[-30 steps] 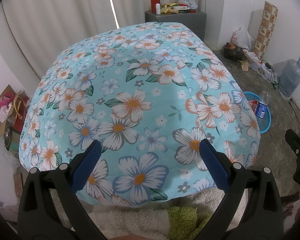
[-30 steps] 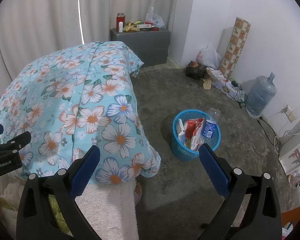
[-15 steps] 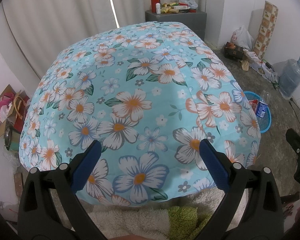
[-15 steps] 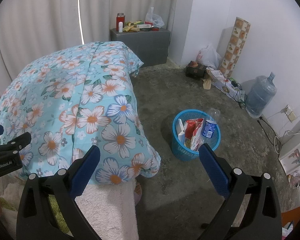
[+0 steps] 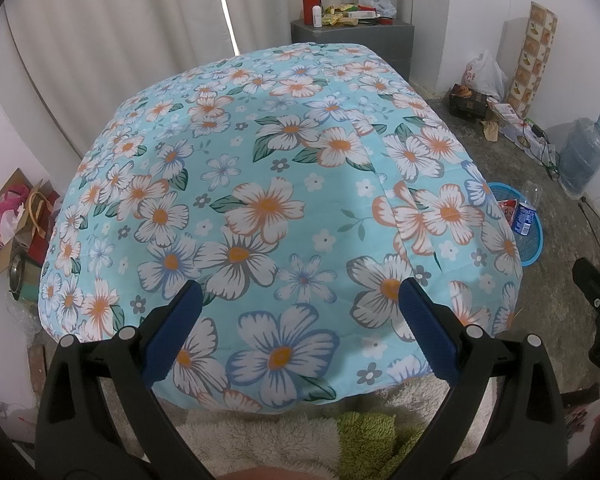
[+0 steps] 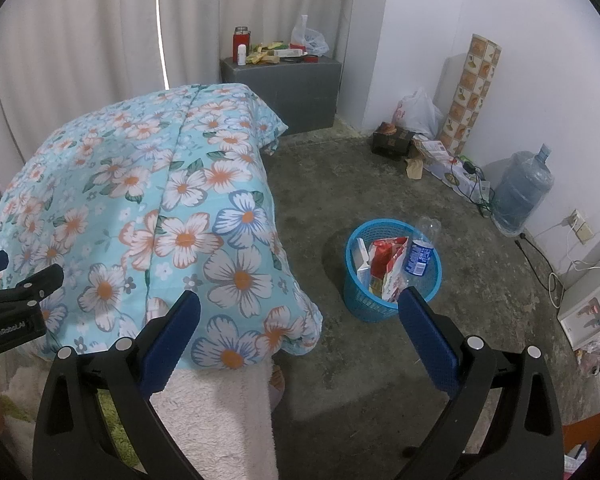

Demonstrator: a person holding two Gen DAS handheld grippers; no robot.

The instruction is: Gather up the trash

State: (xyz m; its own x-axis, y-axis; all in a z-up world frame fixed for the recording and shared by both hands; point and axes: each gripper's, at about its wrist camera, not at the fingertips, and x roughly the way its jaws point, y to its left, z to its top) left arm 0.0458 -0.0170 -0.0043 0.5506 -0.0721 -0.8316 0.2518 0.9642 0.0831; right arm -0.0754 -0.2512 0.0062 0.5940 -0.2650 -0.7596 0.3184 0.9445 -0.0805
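A blue plastic trash basket (image 6: 360, 304) stands on the concrete floor right of the bed; it holds a plastic bottle (image 6: 420, 252), a red snack bag (image 6: 388, 256) and a white carton (image 6: 362, 264). The basket also shows in the left wrist view (image 5: 534, 244). My right gripper (image 6: 299, 316) is open and empty, held above the floor in front of the basket. My left gripper (image 5: 300, 308) is open and empty over the near end of the bed with the floral blue cover (image 5: 284, 184).
A grey cabinet (image 6: 296, 92) with bottles and packets stands at the back wall. A water jug (image 6: 520, 196), cables, a box and a plastic bag line the right wall. A fluffy white blanket (image 6: 216, 412) lies under me. Cardboard and bags (image 5: 16, 220) sit left of the bed.
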